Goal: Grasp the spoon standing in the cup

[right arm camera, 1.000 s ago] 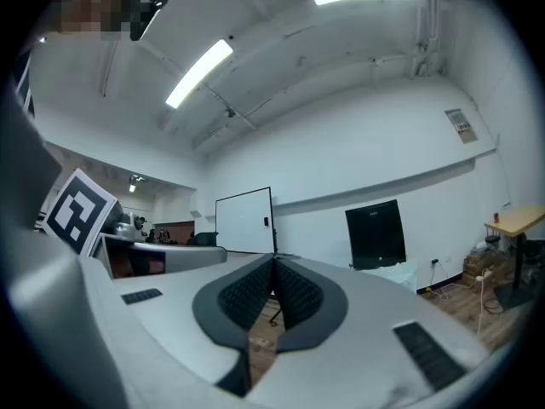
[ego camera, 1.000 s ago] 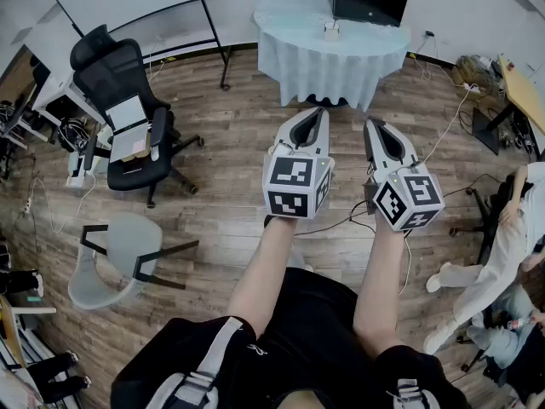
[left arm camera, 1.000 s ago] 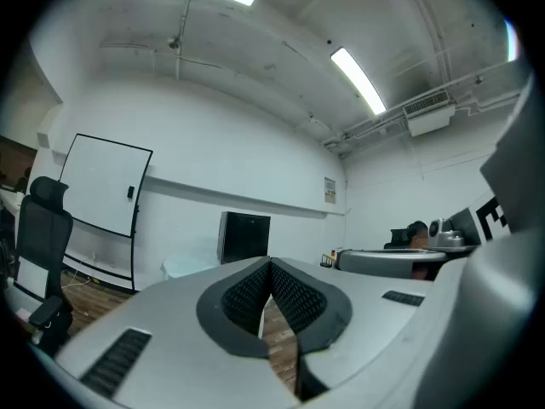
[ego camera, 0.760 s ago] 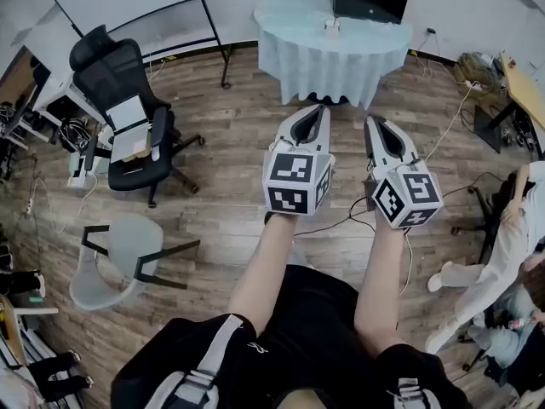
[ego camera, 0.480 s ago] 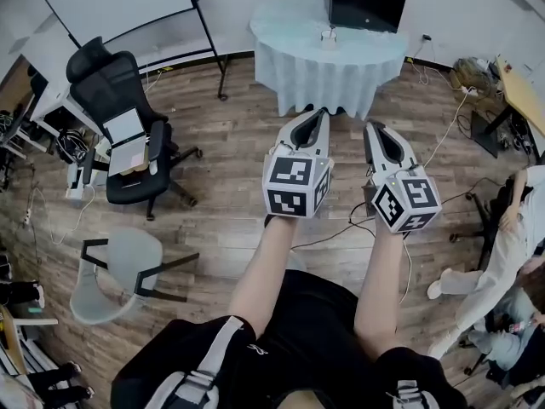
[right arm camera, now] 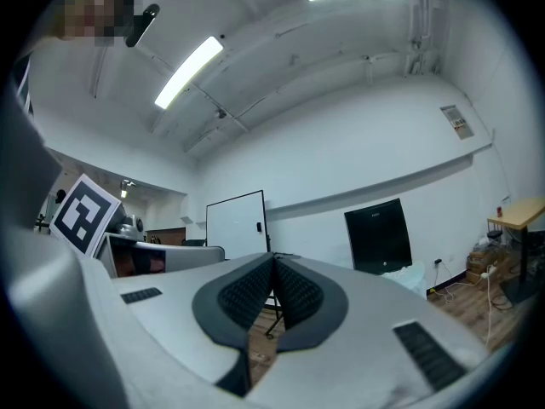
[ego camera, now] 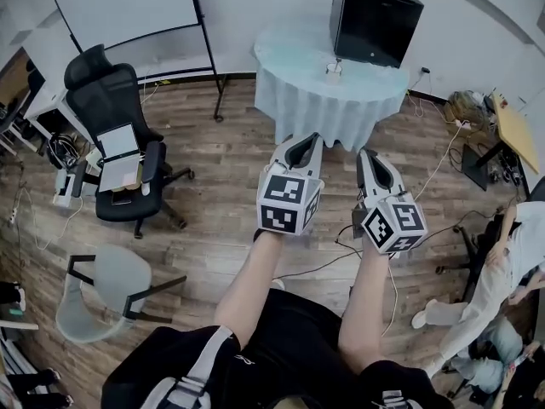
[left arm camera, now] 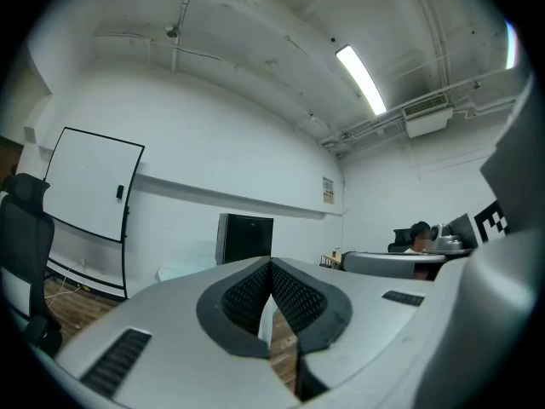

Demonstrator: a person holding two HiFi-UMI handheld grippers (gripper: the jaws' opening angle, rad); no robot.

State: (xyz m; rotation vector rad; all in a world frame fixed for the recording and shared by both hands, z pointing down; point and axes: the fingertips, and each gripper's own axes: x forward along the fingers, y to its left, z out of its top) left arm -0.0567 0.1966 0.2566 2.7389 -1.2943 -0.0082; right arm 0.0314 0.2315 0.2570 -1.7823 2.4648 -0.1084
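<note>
A small pale cup (ego camera: 334,69), too small for me to make out the spoon, stands on a round table (ego camera: 298,54) with a pale cloth, far ahead in the head view. My left gripper (ego camera: 314,136) and right gripper (ego camera: 364,152) are held side by side, level, pointing toward that table and well short of it. The left gripper (left arm camera: 271,264) is shut, its ribbed pads meeting with nothing between them. The right gripper (right arm camera: 274,259) is shut and empty too. Neither gripper view shows the cup.
A black box (ego camera: 373,19) stands on the table behind the cup. A whiteboard on a stand (ego camera: 128,7), a black office chair (ego camera: 119,135) and a grey chair (ego camera: 102,292) are at the left. Cables (ego camera: 434,169) cross the wood floor; a person (ego camera: 502,262) sits at the right.
Both grippers have moved forward together toward the round table. The table and black box now show more fully, and the chairs have slid back to the left.
</note>
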